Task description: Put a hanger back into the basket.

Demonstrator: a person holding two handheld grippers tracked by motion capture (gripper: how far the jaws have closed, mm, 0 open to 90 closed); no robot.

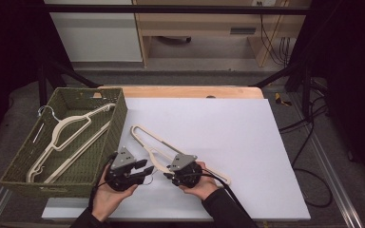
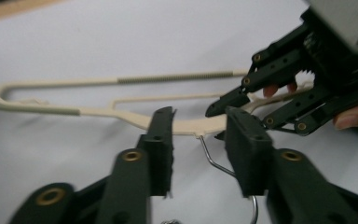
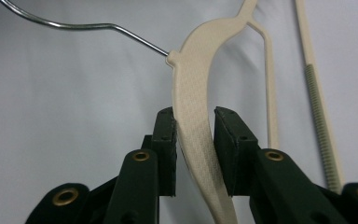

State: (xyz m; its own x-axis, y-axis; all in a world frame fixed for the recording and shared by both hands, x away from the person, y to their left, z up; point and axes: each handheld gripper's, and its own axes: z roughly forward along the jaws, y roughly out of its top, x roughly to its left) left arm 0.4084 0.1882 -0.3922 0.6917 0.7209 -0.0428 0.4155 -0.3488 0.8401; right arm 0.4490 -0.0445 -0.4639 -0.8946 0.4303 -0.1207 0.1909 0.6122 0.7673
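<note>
Two grippers: my right gripper [image 3: 193,154] is squeezing the hanger [image 3: 198,93]; my left gripper [image 2: 198,140] is gaping, holding nothing, so it's maybe slipping sideways.

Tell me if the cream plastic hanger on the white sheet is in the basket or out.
Out: the cream plastic hanger lies beside the green woven basket.

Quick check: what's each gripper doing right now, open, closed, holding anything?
Left gripper: open, jaws either side of the cream hanger near its hook, not clamped.
Right gripper: jaws astride the hanger's arm with a gap showing; whether it grips cannot be told.
</note>
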